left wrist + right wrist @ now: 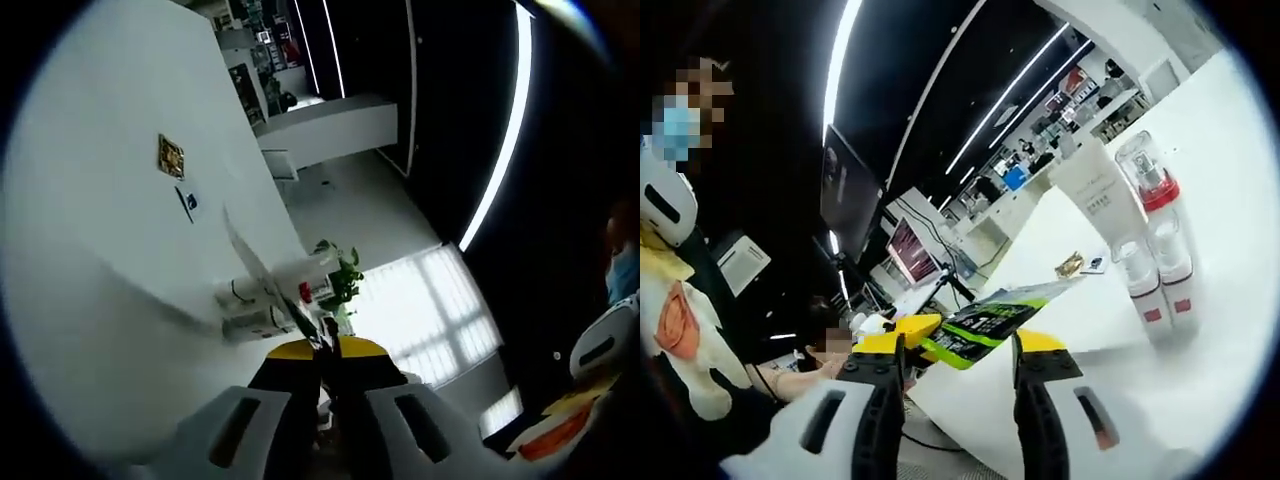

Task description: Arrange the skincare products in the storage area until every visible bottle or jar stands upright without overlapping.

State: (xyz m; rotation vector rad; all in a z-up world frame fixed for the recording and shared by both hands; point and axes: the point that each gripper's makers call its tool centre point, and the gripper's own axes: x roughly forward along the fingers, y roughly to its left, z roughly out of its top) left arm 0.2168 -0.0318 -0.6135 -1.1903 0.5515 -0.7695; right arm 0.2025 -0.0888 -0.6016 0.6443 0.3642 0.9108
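The left gripper [325,350] has its jaws drawn together, pinching the near end of a thin, flat sachet [262,280] that juts out over the white worktop [90,260]. Just past the sachet, near the worktop's edge, stand the white bottles [275,290] with red bands, and beside them a small green plant [345,280]. Farther along the worktop lie a small gold packet [170,156] and a small dark item [190,203], well apart from the bottles.

In the right gripper view, the right gripper [957,375] stands spread and grips nothing; the green-and-black sachet [990,318] shows between its jaws, beyond the tips. On the worktop [1220,330] a white tube [1098,195] stands upright beside three clear-capped, red-banded bottles [1155,235], clustered close together near the edge.
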